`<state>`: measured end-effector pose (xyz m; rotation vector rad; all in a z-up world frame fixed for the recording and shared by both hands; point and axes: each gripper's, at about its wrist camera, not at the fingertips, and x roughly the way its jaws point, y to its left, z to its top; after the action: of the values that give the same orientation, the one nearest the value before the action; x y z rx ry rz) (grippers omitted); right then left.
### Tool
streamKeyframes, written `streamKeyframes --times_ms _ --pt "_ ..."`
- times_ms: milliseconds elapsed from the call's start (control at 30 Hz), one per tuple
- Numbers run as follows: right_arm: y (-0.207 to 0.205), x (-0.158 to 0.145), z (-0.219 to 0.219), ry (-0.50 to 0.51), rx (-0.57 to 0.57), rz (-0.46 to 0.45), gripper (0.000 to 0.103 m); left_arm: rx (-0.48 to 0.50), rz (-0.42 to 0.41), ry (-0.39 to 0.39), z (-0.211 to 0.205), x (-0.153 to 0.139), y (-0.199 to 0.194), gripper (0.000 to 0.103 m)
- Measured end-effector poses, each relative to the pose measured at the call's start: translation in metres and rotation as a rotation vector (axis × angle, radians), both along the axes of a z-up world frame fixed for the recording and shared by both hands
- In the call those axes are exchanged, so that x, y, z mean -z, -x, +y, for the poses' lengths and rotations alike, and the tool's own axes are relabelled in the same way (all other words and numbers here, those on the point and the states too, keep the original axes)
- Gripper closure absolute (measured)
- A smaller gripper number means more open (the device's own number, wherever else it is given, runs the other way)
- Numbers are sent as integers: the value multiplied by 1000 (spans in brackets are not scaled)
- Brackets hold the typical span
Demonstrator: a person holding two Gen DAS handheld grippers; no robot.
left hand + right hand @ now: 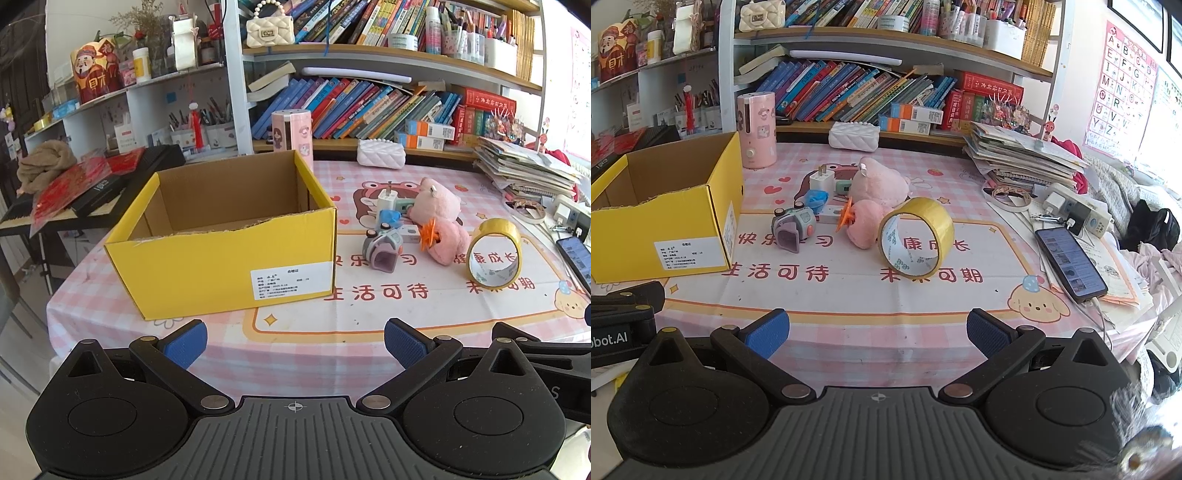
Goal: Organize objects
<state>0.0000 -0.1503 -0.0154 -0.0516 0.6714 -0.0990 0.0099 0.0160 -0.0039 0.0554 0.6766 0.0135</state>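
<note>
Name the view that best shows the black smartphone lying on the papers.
The right wrist view: the black smartphone shows whole, screen lit. The left wrist view catches only part of it, cut at the frame's right edge.

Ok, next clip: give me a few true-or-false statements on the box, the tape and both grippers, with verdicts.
1. The open yellow cardboard box holds the toys. False: what shows of its inside is bare; the toys lie on the table.
2. The yellow roll of packing tape stands on its edge. True.
3. The left gripper is shut on the tape. False: its jaws are wide open, holding nothing.
4. The right gripper is open and holds nothing. True.
5. The pink plush toy lies behind the tape. True.
</note>
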Motion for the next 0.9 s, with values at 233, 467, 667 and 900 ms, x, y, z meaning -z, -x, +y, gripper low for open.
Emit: streamKeyframes --times_ms 233,467,667,900 --pt "1 0 0 0 0 0 0 0 0 -1 2 1 1 0" --pt "1 0 0 1 -2 -1 0 -1 -1 -1 3 1 1 0" --pt "1 0 0 1 -2 -2 0 1 -1 -2 2 0 1 0" --pt "1 -2 0 1 1 -4 0 -1 -2 -3 2 0 2 0"
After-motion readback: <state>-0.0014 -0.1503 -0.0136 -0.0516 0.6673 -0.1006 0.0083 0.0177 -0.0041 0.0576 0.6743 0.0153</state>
